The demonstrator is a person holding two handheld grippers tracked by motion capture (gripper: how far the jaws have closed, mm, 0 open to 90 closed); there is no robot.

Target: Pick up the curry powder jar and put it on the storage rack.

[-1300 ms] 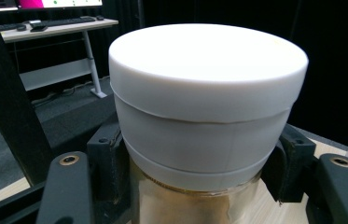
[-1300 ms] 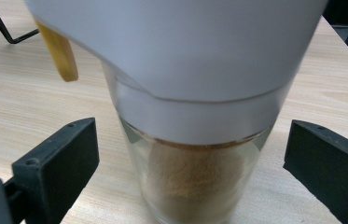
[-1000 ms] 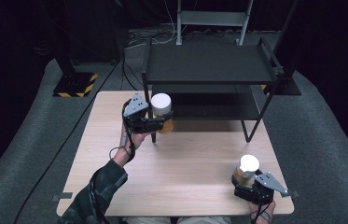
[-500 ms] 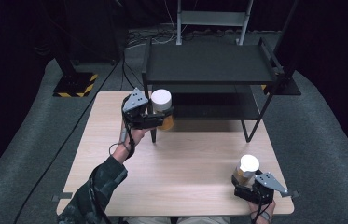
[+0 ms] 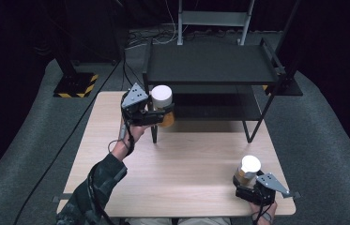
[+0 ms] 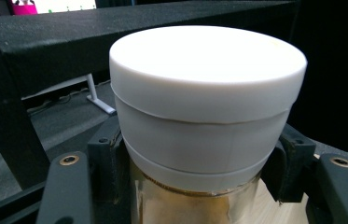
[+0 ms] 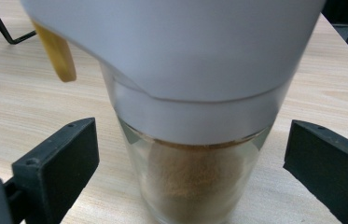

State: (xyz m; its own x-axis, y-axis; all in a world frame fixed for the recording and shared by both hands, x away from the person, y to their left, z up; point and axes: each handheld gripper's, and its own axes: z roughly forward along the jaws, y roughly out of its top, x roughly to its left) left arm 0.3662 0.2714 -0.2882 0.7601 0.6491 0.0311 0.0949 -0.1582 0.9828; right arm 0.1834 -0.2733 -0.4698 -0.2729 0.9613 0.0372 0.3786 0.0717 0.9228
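Observation:
A glass jar with a white lid (image 5: 162,97) and tan contents hangs in the air beside the rack's front left post, my left gripper (image 5: 162,117) shut on it. In the left gripper view the black pads (image 6: 111,158) press both sides of that jar (image 6: 204,93) just under its lid. A second white-lidded jar (image 5: 249,168) stands on the table near its front right corner. My right gripper (image 5: 245,182) is open around it; in the right gripper view its fingers (image 7: 59,158) stand well apart from the glass (image 7: 195,154) on both sides.
A black two-tier metal rack (image 5: 210,63) stands across the far half of the wooden table (image 5: 186,154), its lower shelf (image 5: 215,111) just right of the raised jar. A stand base with yellow-black stripes (image 5: 76,84) and cables lie on the floor at far left.
My left gripper has risen slightly with its jar. The right gripper and its jar have not moved.

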